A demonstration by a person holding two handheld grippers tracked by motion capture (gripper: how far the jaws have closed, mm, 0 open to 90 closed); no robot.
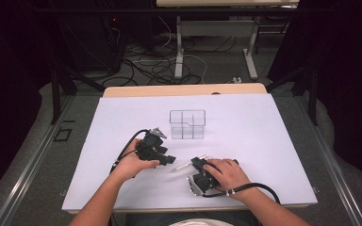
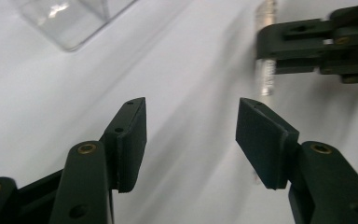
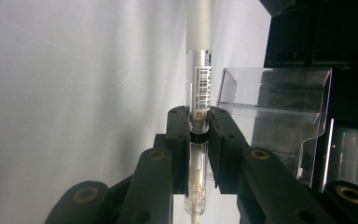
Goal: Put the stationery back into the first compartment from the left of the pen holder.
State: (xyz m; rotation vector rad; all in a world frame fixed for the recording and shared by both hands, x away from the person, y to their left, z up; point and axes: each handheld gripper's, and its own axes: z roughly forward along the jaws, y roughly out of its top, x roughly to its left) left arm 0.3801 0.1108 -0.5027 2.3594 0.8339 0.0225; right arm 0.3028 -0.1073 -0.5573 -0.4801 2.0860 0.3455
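Lying on the white sheet (image 1: 245, 141) that covered the table, a pen (image 3: 199, 84) was clamped between the jaws of the right gripper (image 1: 199, 165), which were closed on its clear barrel just below the barcode label. The left gripper (image 2: 191, 135) hung just beside it with its jaws parted and nothing between them. In the high view the pen (image 1: 185, 165) pointed out from the right gripper toward the left gripper (image 1: 168, 159), its tip close to those jaws but apart from them.

A clear plastic organizer (image 1: 187, 124) with several compartments stood farther back on the sheet, near both grippers; nothing else stood between them and it. Its corner was cut off at the top of the left gripper view (image 2: 70, 21).

The pen's far end ran out of the right gripper view, and what the compartments held could not be made out. Bare sheet spread wide to either side and toward the wooden table edge (image 1: 184, 89).
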